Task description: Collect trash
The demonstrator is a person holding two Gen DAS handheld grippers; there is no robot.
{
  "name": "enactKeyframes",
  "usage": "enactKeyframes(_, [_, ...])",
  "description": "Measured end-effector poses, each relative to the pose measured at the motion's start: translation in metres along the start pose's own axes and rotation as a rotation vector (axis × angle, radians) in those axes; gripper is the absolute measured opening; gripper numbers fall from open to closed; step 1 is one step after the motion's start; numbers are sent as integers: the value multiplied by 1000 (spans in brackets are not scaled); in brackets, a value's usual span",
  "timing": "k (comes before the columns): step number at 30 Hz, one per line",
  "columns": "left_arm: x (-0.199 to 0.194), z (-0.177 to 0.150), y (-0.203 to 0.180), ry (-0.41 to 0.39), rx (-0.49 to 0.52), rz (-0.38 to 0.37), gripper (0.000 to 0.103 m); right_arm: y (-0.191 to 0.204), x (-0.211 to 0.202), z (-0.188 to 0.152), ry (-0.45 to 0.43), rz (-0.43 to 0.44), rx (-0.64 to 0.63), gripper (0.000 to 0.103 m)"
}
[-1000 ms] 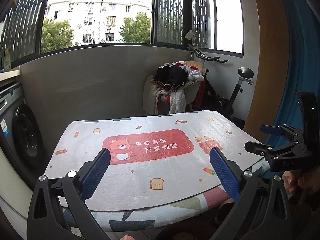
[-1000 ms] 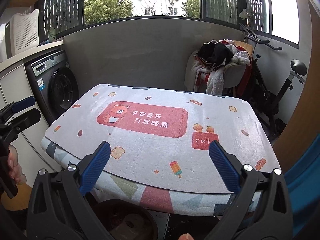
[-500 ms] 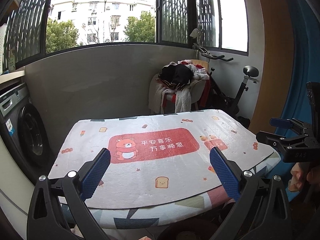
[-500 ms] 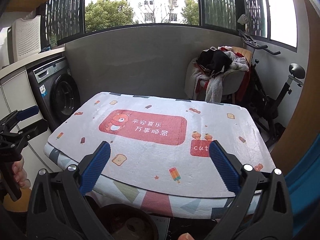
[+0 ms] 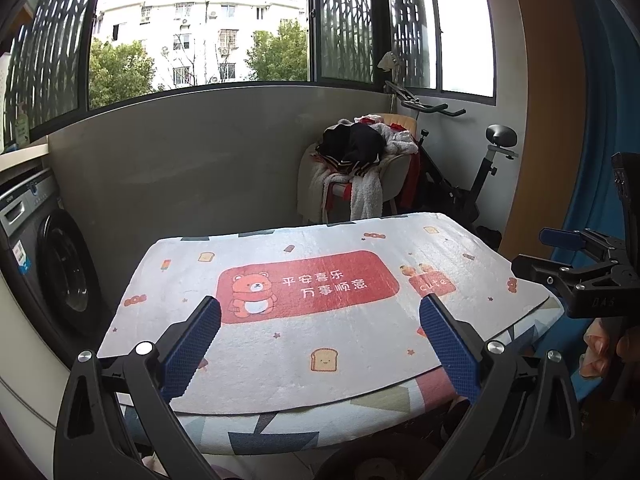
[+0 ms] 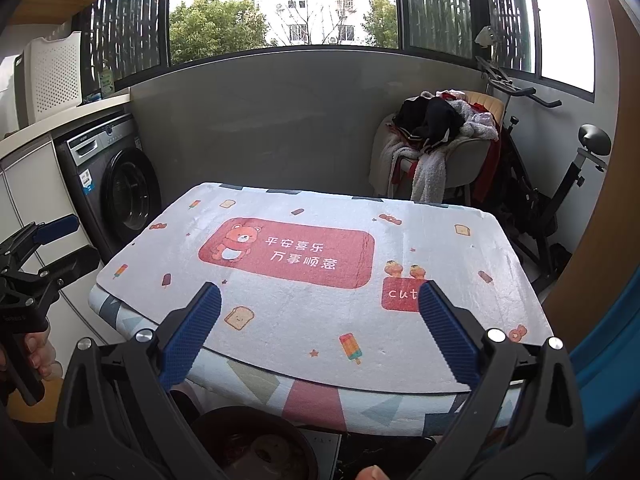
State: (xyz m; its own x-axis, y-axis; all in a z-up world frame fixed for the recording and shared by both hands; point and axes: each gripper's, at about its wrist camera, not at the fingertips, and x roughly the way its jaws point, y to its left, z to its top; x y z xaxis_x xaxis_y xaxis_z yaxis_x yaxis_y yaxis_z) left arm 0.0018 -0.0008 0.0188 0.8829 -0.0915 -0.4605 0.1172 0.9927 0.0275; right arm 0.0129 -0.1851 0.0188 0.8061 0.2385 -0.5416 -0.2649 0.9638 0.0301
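My left gripper [image 5: 320, 320] is open and empty, held above the near edge of a table [image 5: 280, 344] covered with a white mat with a red bear panel. My right gripper [image 6: 318, 316] is open and empty too, over the same table's near edge [image 6: 304, 292]. The right gripper also shows at the right of the left wrist view [image 5: 560, 256], and the left gripper at the left of the right wrist view [image 6: 52, 240]. No trash shows on the mat. A dark round bin [image 6: 256, 444] sits below the table's front edge, with some contents I cannot make out.
A washing machine [image 6: 116, 184] stands left of the table under a counter. A chair piled with clothes [image 6: 436, 148] and an exercise bike [image 6: 552, 184] stand behind the table at the right. A grey wall with windows lies beyond.
Both grippers have drawn back and risen a little, so the table looks smaller and farther. Both stay open and empty.
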Motion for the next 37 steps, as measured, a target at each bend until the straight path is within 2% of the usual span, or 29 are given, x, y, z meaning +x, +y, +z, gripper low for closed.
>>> enactKeyframes(30, [5, -5, 0, 16, -5, 2, 97, 0, 2, -5, 6, 1, 1, 97])
enactKeyframes(37, [6, -9, 2, 18, -3, 37, 97, -3, 8, -13, 18, 8, 20, 97])
